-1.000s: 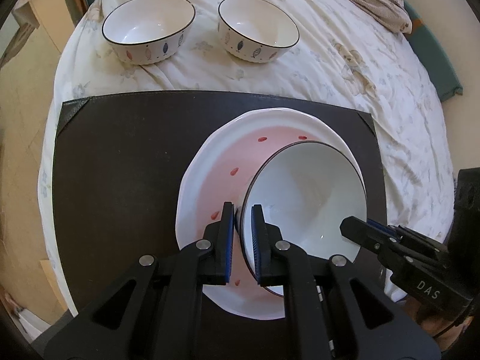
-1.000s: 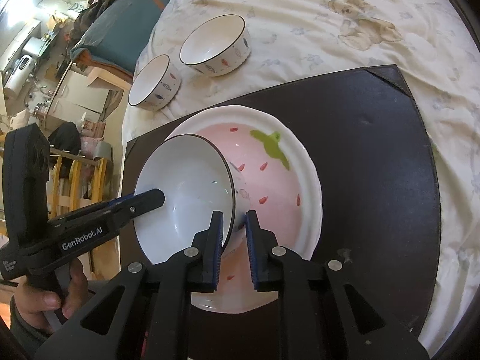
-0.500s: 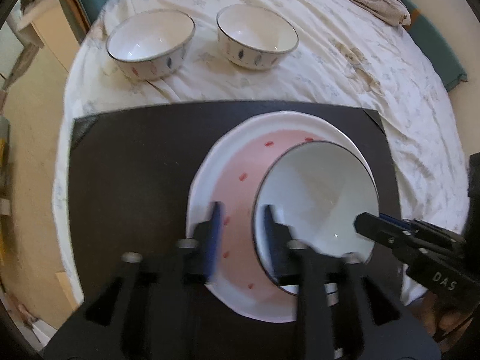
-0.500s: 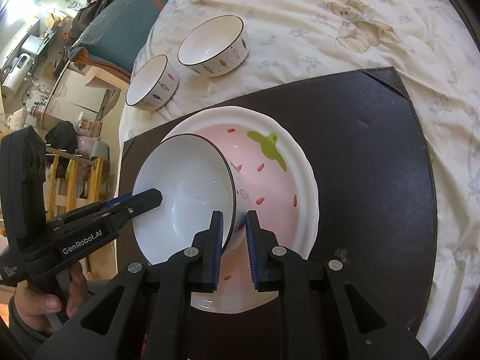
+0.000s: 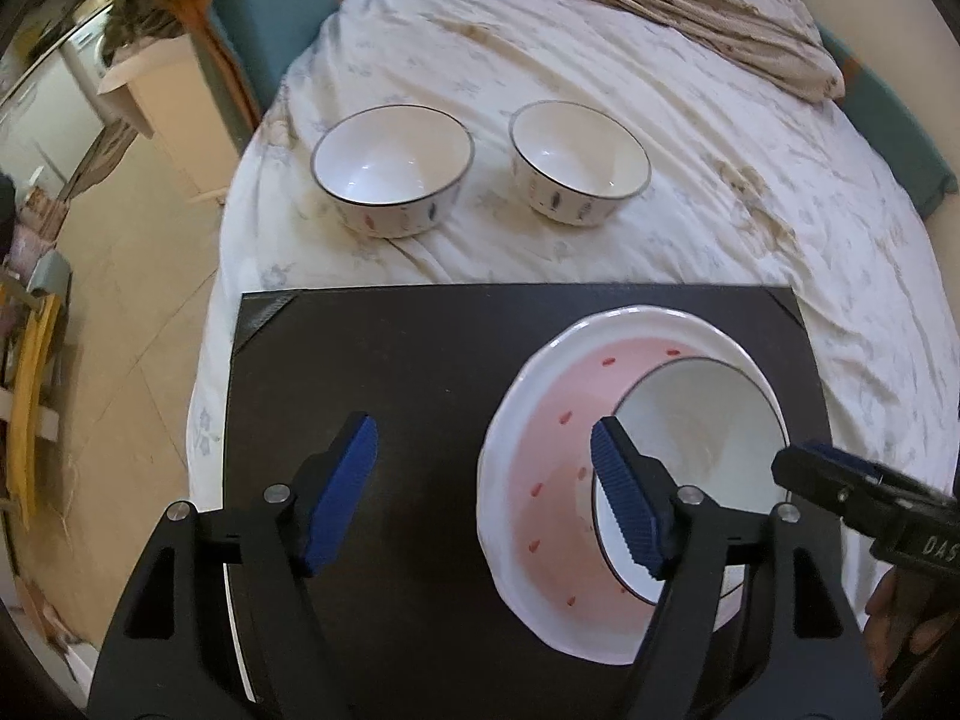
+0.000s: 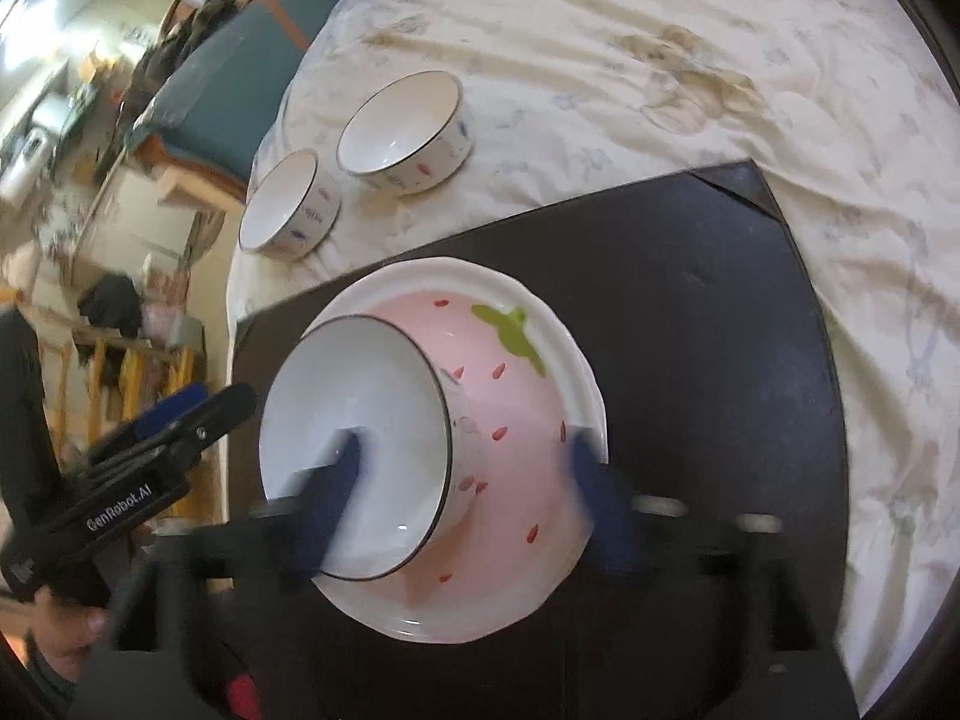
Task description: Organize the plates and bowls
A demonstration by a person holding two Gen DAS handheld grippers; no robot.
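At nine o'clock in the left wrist view we note bare floor and a pale cabinet (image 5: 174, 114); the bed (image 5: 690, 138) fills the top. On the bedspread at eleven o'clock sits one small bowl (image 5: 393, 171), and just beside it, apart, a second bowl (image 5: 579, 165), both upright. A dark mat (image 5: 420, 372) lies across the middle. Our left gripper (image 5: 483, 498) has its jaws opening, already wide, over bare mat and the plate's edge, gripping nothing. At four o'clock the pink strawberry plate (image 5: 540, 462) rests on the mat, and the white bowl (image 5: 708, 420) sits tilted inside it, leaning on the plate's right side. In the right wrist view our right gripper (image 6: 462, 498) is blurred, jaws opening; one finger overlaps the white bowl's inside, the other the plate's rim, pads clear of both.
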